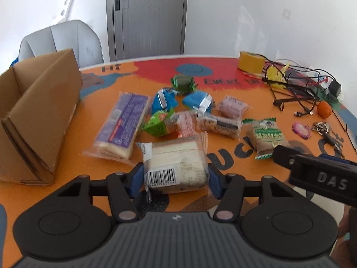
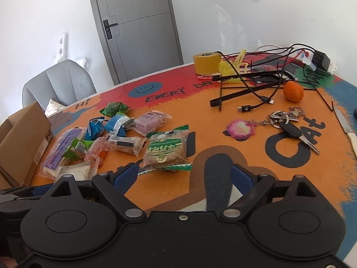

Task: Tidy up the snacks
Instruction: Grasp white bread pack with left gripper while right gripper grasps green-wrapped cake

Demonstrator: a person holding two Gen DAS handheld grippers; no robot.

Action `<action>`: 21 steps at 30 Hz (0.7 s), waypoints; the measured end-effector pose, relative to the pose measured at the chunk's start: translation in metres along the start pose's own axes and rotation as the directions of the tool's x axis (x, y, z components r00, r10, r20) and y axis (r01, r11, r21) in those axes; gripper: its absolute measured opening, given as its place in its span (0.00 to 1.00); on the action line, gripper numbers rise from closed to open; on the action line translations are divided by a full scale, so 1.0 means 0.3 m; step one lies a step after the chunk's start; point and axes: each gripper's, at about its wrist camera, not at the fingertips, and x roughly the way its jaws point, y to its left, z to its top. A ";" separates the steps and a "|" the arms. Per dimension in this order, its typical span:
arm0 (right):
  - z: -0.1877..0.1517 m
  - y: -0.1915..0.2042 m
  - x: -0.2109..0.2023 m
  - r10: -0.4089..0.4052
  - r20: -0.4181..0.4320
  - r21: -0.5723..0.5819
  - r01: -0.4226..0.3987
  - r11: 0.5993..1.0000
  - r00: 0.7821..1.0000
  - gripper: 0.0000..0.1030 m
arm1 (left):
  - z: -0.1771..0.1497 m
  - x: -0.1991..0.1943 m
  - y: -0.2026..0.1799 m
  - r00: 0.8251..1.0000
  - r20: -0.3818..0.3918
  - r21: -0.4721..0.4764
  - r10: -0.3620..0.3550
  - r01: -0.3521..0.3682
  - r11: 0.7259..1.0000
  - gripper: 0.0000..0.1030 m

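Observation:
A white sandwich pack [image 1: 176, 165] with a barcode lies nearest on the orange mat, and my left gripper [image 1: 175, 179] is shut on it, a blue pad pressed to each side. Behind it lie several loose snacks: a long purple pack [image 1: 122, 122], two blue packs [image 1: 162, 100], a green one [image 1: 183, 82] and a green-and-white cake pack [image 1: 265, 134]. An open cardboard box [image 1: 40, 116] stands at the left. My right gripper [image 2: 185, 169] is open over the mat, with the cake pack [image 2: 166, 149] just ahead of its left finger [image 2: 125, 176].
At the right are a yellow tape roll [image 2: 206, 63], tangled black cables [image 2: 252, 82], an orange [image 2: 293, 91], keys [image 2: 290, 122] with a pink charm [image 2: 241, 129] and a knife [image 2: 348, 129]. A grey chair [image 1: 60, 40] stands behind the table [image 1: 156, 57].

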 end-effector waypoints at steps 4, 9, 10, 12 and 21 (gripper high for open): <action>0.010 0.026 0.014 -0.006 0.008 -0.016 0.006 1.000 1.000 0.88 | 0.013 -0.020 0.022 1.000 0.000 -0.018 -0.013 0.013 1.000 0.55; 0.023 0.042 0.039 -0.023 0.016 -0.022 0.023 0.999 1.000 0.88 | 0.027 -0.046 0.049 1.000 0.021 -0.029 -0.014 0.014 0.999 0.55; 0.025 0.043 0.044 -0.026 0.015 -0.021 0.026 0.999 1.000 0.88 | 0.029 -0.050 0.055 1.000 0.026 -0.031 -0.011 0.012 0.999 0.55; 0.029 0.048 0.053 -0.032 0.015 -0.025 0.032 0.999 0.999 0.88 | 0.038 -0.053 0.066 0.999 0.032 -0.035 -0.004 0.005 0.999 0.55; 0.056 0.084 0.106 -0.054 0.011 -0.065 0.054 0.996 0.998 0.88 | 0.069 -0.060 0.121 0.998 0.068 -0.056 -0.003 0.007 0.998 0.55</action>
